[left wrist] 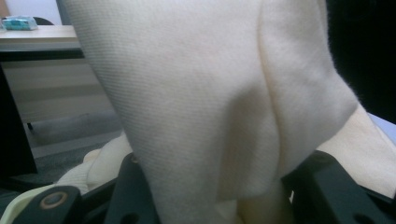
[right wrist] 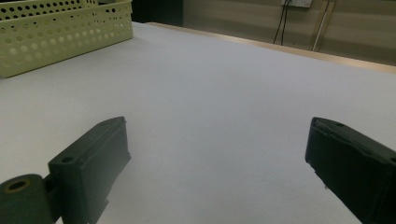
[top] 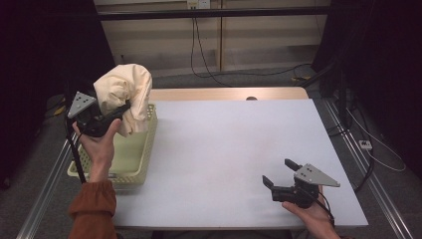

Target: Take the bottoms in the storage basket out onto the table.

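A bundle of cream cloth point(top: 124, 92) hangs bunched above the pale yellow perforated basket point(top: 130, 164) at the table's left edge. My left gripper point(top: 122, 108) is shut on the cloth and holds it lifted over the basket. In the left gripper view the cream cloth point(left wrist: 205, 102) drapes between the two black jaws, and more cream fabric lies below. My right gripper point(top: 279, 172) rests low over the table's near right part, its jaws wide apart with nothing between them. The right gripper view has that gripper point(right wrist: 219, 163) over bare white tabletop, with the basket point(right wrist: 60, 35) far off at upper left.
The white table point(top: 229, 149) has a wooden strip along its far edge. Cables run over the grey floor behind and to the right. Dark curtains stand on both sides. A metal rail runs along each side of the table.
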`<state>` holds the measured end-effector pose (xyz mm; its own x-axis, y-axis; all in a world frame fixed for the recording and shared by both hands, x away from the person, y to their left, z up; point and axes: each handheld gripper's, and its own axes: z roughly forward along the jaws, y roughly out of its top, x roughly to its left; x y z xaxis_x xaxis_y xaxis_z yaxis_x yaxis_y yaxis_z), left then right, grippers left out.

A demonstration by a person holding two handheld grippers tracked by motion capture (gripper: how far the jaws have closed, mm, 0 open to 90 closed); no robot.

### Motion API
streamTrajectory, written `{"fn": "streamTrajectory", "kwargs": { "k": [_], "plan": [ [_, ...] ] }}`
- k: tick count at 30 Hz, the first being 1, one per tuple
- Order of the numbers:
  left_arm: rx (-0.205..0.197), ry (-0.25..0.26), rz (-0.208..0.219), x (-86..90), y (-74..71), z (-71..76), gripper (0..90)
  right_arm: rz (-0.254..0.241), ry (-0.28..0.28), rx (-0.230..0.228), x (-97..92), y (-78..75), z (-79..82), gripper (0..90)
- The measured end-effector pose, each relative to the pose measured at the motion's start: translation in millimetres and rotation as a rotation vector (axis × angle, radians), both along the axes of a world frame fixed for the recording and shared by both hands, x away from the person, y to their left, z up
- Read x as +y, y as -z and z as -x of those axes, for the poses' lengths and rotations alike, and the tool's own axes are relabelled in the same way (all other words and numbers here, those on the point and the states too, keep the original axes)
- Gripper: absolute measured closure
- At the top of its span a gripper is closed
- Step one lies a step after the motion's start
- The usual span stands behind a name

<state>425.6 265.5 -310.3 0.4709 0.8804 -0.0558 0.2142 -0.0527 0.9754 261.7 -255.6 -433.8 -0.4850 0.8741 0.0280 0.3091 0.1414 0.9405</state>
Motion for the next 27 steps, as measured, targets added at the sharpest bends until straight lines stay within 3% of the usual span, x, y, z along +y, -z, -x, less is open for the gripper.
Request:
{"fn": "streamTrajectory", "kwargs": {
  "k": [7,11,13,18,27],
  "plan": [
    [-0.011,0.010,-0.007,-4.4,-5.4,2.8,57.7,0.000,0.000,0.000,0.0,-0.1,0.1,6.2],
    [-0.007,0.021,0.023,-5.7,-8.3,4.3,57.8,0.000,0.000,-0.001,-0.1,-0.1,0.1,6.2],
    [-0.026,0.021,-0.001,-8.4,-11.4,7.0,57.7,0.001,-0.001,-0.001,0.0,-0.1,0.1,6.2],
    [-0.047,0.041,-0.013,-14.8,-17.6,11.1,57.8,0.001,-0.001,-0.001,0.0,0.0,0.0,6.2],
    [-0.043,0.053,-0.012,-21.7,-23.1,14.1,57.8,0.000,-0.002,-0.001,0.0,-0.1,0.2,6.2]
  ]
}}
